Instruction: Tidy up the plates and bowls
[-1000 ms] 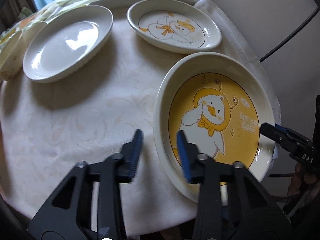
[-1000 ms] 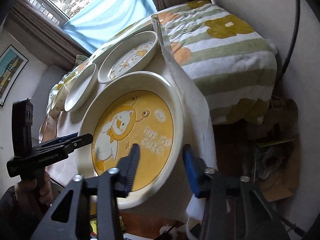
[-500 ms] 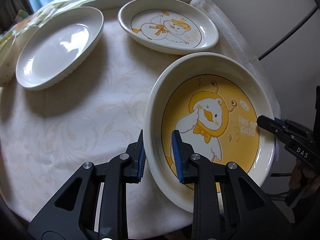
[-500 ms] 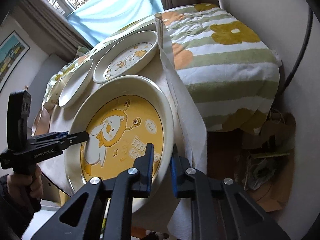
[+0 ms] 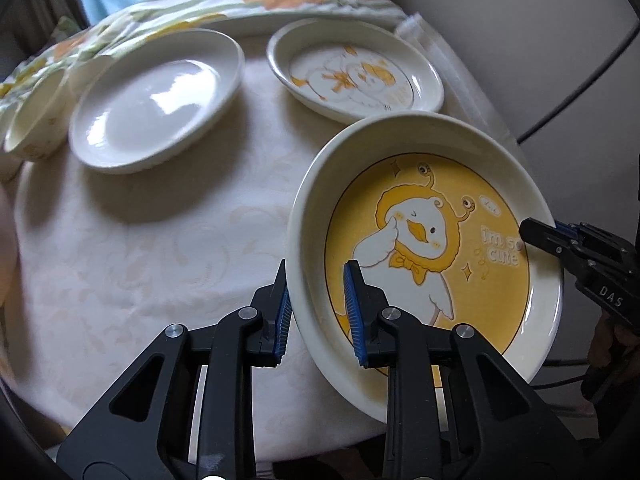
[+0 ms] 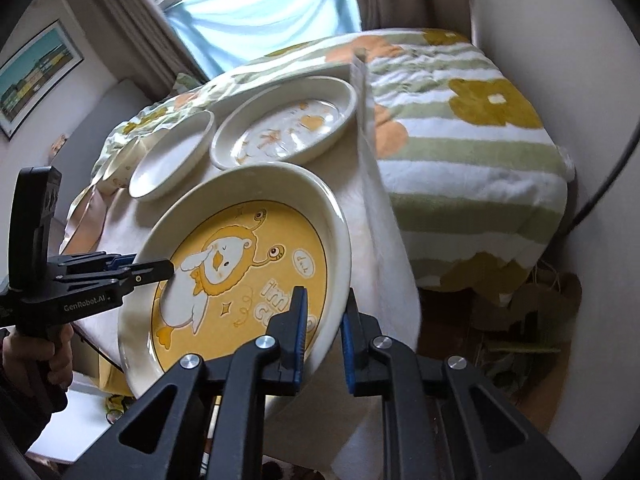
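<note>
Big plate [image 5: 432, 240] is cream on the rim with a deep yellow centre, a white duck in a yellow lion hood and bow tie, plus pale "i'm so cute" lettering. The smaller duck plate [image 5: 356, 74] is cream too, white ducks with orange bits. Plain plate [image 5: 156, 100] is glossy white all over. Tablecloth [image 5: 160, 248] is off-white with a faint swirly leaf pattern. Blanket [image 6: 472, 136] has green and white stripes with mustard and orange flowers. Both grippers are black with blue pads [image 5: 354, 312].
</note>
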{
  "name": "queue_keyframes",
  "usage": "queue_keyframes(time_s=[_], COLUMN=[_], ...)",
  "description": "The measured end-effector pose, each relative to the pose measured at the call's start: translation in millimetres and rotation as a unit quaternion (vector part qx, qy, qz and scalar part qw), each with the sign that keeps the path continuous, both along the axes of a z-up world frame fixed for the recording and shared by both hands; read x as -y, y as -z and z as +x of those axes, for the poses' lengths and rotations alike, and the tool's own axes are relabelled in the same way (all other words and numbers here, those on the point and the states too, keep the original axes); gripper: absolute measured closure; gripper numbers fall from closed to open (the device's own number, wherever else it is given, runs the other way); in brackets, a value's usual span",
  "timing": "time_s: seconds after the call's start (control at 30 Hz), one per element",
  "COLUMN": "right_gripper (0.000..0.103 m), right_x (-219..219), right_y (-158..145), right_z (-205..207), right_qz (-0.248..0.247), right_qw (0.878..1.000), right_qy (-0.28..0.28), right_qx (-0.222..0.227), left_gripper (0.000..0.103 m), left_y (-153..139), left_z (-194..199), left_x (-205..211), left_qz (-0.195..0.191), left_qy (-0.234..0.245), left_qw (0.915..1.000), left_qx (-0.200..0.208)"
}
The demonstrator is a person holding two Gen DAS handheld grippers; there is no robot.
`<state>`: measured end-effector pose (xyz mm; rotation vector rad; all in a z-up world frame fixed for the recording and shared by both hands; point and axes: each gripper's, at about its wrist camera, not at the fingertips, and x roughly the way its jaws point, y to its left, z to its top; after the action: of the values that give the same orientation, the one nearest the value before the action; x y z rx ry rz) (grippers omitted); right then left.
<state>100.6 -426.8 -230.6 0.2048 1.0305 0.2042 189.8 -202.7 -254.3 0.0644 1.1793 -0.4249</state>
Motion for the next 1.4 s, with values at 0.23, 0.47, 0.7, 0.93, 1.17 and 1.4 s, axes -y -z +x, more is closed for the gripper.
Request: queue_keyframes(time_s=[0.23,0.47,0.7,0.93,1.17,1.4], right_gripper=[0.088,0.089,0.089,0.089,0.089,0.089], right_x=[-40,-112,-189,-253,-282,-290], right_y=[-24,-37,-20,12,34,40], right_z=[12,21,34,43,50,46], right_qz=[-0.001,0.006,0.010,0.012,0.005,-0.007], right_qw=[0.999,0.997,0.995,0.994,0.995,0.997], right_qy=[-0.040,-0.073,-0.098,-0.103,-0.091,-0.078], right_qx=[0.016,0.023,0.003,-0.027,-0.039,-0.025], left_gripper=[0.081,0.081,0.081,0.081,0.081,0.081], left_y=[-36,-56,-36,-5,18,29], left_z=[-6,-12,-7,1,5,4], left_x=[-55,-131,-217,-277,-304,-305], left_qz=[-0.016,-0.013,-0.011,-0.007,-0.006,-0.001], left_qy=[-0.047,-0.081,-0.109,-0.118,-0.113,-0.099], left_qw=[0.9984,0.9956,0.9937,0.9930,0.9935,0.9951], left_qx=[0.027,0.044,0.023,0.001,-0.002,0.008])
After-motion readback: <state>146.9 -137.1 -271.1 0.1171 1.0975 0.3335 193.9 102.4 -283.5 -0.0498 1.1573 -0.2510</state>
